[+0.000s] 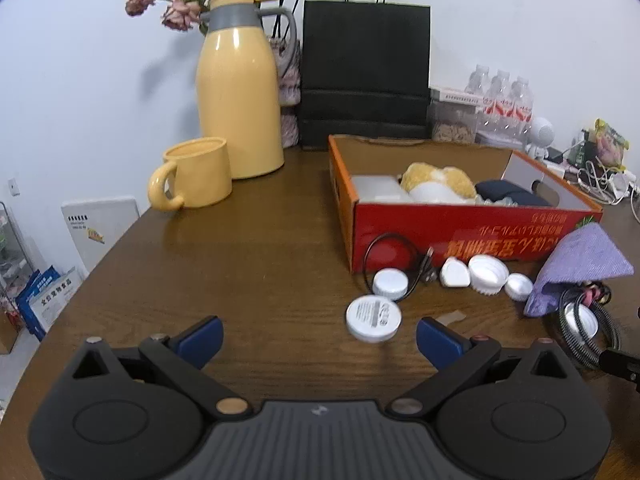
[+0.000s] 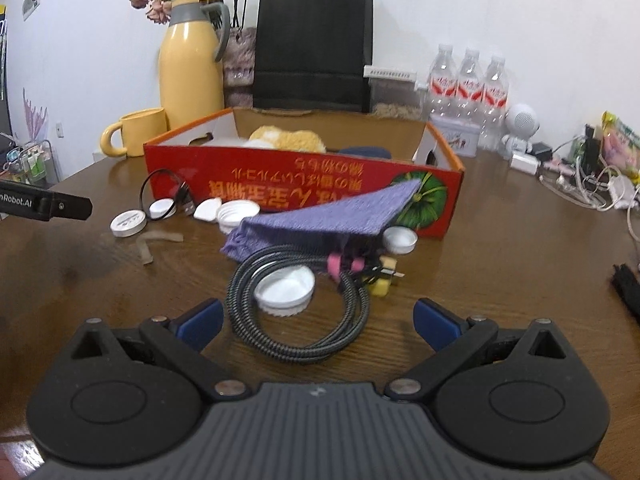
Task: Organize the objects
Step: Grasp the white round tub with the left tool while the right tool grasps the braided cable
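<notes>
A red cardboard box (image 2: 304, 196) sits open-topped on the brown counter (image 2: 500, 264), its long printed side facing the grippers and running left to right; inside lie a yellow plush toy (image 1: 436, 180), a white block (image 1: 378, 188) and something dark blue (image 1: 508, 194). Along the box's front wall the loose things are scattered: several white caps (image 1: 486, 274), a thin black cable loop (image 1: 390, 258), and nearest the left gripper (image 1: 318, 338) a flat white lid (image 1: 374, 318). A purple cloth (image 2: 328, 216) leans against the box front, draped over a coiled braided cable (image 2: 300, 312) that rings another white cap (image 2: 285, 288). Behind the box stand a yellow jug (image 1: 238, 92), a yellow mug (image 1: 196, 174), a black paper bag (image 1: 366, 76) and water bottles (image 2: 466, 80). Both the left gripper and the right gripper (image 2: 318, 326) hang with fingers spread wide, holding nothing.
</notes>
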`<state>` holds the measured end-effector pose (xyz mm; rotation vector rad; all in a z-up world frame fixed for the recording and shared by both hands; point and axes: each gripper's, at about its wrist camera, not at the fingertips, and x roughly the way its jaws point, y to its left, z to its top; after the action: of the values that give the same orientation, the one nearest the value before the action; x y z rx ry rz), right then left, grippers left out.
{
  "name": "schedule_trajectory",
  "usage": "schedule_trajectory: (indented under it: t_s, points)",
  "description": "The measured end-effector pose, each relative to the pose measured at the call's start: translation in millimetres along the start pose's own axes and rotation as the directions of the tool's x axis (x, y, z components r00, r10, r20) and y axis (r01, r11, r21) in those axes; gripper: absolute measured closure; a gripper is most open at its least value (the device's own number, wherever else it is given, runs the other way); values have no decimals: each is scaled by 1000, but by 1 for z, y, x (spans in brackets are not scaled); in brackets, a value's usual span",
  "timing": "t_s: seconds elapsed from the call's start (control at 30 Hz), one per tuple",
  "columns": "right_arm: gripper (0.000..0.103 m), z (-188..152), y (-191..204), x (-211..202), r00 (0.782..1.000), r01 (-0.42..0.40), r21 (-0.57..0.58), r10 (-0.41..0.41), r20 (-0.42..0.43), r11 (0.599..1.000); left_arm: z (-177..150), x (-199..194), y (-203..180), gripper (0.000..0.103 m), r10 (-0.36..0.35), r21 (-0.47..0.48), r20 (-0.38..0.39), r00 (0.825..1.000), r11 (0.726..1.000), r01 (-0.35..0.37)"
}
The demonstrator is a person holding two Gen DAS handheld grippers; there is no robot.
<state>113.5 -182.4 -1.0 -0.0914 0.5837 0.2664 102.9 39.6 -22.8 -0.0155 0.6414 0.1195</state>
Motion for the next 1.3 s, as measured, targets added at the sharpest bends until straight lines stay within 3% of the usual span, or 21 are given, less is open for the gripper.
schedule_trajectory:
  t_s: [0.5, 0.6, 0.67, 0.7, 0.8, 1.0, 1.1, 1.3]
  points:
    - [0, 8, 2, 33, 996, 8, 62, -3, -84, 998, 6, 53, -7, 2, -17, 11, -90, 996, 1000, 18]
    - [0, 9, 2, 36, 996, 9, 70, -3, -91, 998, 5, 60, -8, 13, -38, -11, -81, 996, 999, 37]
    - [0, 10, 2, 37, 995, 9, 76, -1, -97, 997, 4, 57, -11, 37, -44, 8, -53, 998, 999, 45]
    - [0, 10, 3, 38, 995, 9, 77, -2, -97, 997, 3, 54, -12, 66, -62, 15, -38, 997, 998, 63]
    - [0, 12, 6, 41, 995, 15, 72, -8, -100, 997, -1, 50, -14, 65, -110, 17, -18, 994, 994, 110]
    - [0, 15, 12, 45, 994, 31, 59, -25, -107, 998, -5, 46, -17, 65, -109, 16, 1, 994, 994, 109]
    - [11, 14, 9, 42, 996, 16, 81, -9, -87, 997, -7, 44, -15, 65, -109, -3, 7, 994, 994, 109]
    - [13, 10, 8, 29, 999, -9, 94, 13, -43, 996, -11, 39, -6, 65, -110, -46, 14, 994, 993, 110]
